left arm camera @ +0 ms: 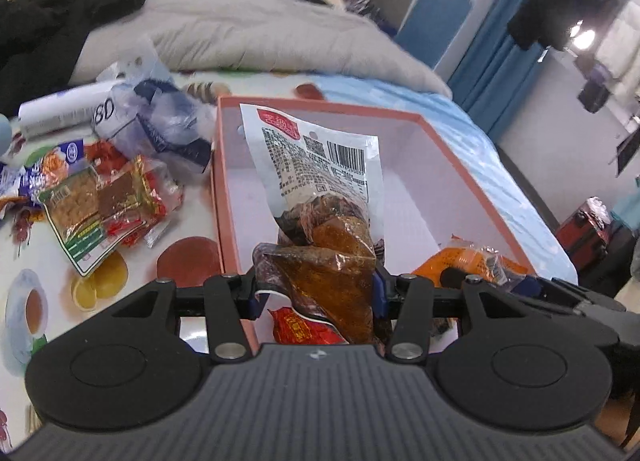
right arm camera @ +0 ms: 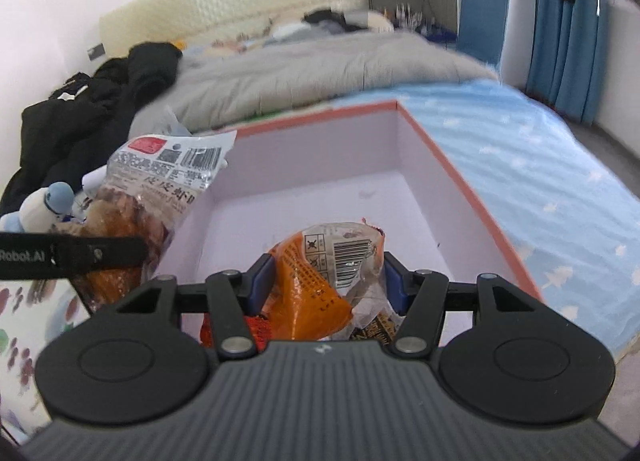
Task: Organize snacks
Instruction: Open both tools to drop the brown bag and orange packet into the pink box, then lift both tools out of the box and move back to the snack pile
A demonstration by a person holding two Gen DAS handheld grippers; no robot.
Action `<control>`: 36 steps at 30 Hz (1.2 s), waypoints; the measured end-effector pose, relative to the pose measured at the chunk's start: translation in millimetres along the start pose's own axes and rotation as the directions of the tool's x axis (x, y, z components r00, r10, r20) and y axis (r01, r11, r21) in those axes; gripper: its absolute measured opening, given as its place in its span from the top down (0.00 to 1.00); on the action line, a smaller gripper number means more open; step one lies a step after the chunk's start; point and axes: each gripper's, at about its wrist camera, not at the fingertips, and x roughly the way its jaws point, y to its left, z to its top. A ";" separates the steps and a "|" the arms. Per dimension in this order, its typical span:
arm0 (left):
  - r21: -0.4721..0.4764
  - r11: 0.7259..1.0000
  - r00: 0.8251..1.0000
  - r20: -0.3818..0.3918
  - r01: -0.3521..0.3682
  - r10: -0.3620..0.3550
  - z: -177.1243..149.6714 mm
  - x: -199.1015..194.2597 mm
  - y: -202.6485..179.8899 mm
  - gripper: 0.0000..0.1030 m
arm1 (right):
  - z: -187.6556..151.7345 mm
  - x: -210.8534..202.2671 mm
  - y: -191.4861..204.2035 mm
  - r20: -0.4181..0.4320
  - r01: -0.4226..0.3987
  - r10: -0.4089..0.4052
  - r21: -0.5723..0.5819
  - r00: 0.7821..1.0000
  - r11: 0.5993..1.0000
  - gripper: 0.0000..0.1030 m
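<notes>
Orange-rimmed, the box (left arm camera: 472, 165) lay open directly beneath both clamped tools, the left gripper (left arm camera: 316, 293) pinching a brown snack pouch (left arm camera: 320, 197) upright and the right gripper (right arm camera: 328, 281) an orange packet (right arm camera: 316, 273).

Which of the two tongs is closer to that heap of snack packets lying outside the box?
The left. The left tongs, shut on a brown snack bag, are beside the heap; the right tongs, gripping an orange packet, are farther across the box.
</notes>
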 end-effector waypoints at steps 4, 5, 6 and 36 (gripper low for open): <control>-0.015 1.000 1.000 -0.030 0.010 -0.010 5.8 8.9 2.3 0.46 | 2.2 9.1 -1.2 -0.034 0.003 -0.004 -0.015 0.999 1.000 0.42; -0.013 1.000 0.999 -0.033 0.005 -0.005 5.3 9.6 2.0 0.40 | 1.6 8.8 -0.5 -0.035 0.003 -0.004 -0.015 0.999 1.000 0.41; -0.011 1.000 0.999 -0.038 0.001 -0.002 4.5 10.0 2.1 0.34 | 1.0 8.8 -1.4 -0.037 -0.001 0.000 -0.009 0.999 1.000 0.40; 0.137 0.990 0.973 0.230 -0.038 0.005 -47.6 -114.6 -7.7 0.25 | -23.0 -75.1 25.9 0.129 -0.091 0.090 0.006 0.988 0.996 0.22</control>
